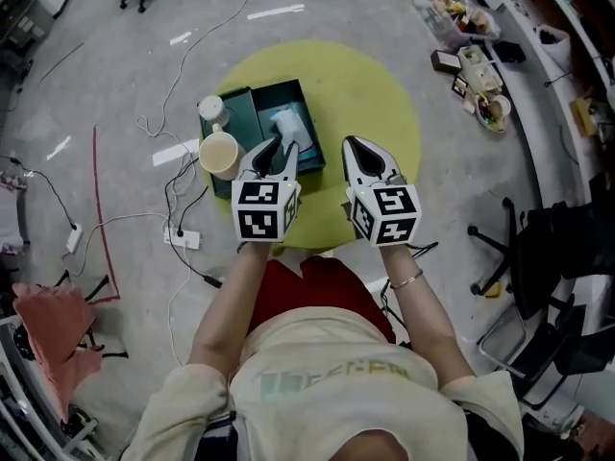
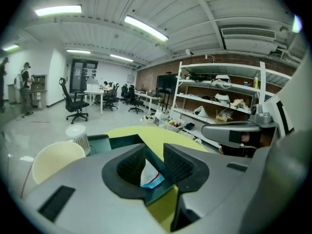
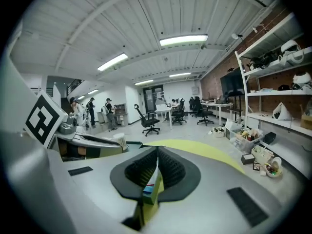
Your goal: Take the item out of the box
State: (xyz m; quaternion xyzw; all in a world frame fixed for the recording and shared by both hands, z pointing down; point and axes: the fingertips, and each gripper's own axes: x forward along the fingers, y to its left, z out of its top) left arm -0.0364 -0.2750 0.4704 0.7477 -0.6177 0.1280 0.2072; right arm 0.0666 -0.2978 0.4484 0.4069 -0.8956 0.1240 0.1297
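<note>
Left gripper point(image 1: 279, 150) narrowly parted at near edge of teal box point(image 1: 279, 89), right gripper point(image 1: 354, 146) closed over yellow table point(image 1: 375, 84)

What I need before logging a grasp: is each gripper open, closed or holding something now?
Left gripper: open, gripping nothing; the white item lies in the box beyond its jaws.
Right gripper: closed, empty.

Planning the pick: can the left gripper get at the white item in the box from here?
Probably yes. The left gripper has its jaws apart and aimed at the white item, which lies uncovered in the open box. Nothing sits between them. The cup stands off to the side.
</note>
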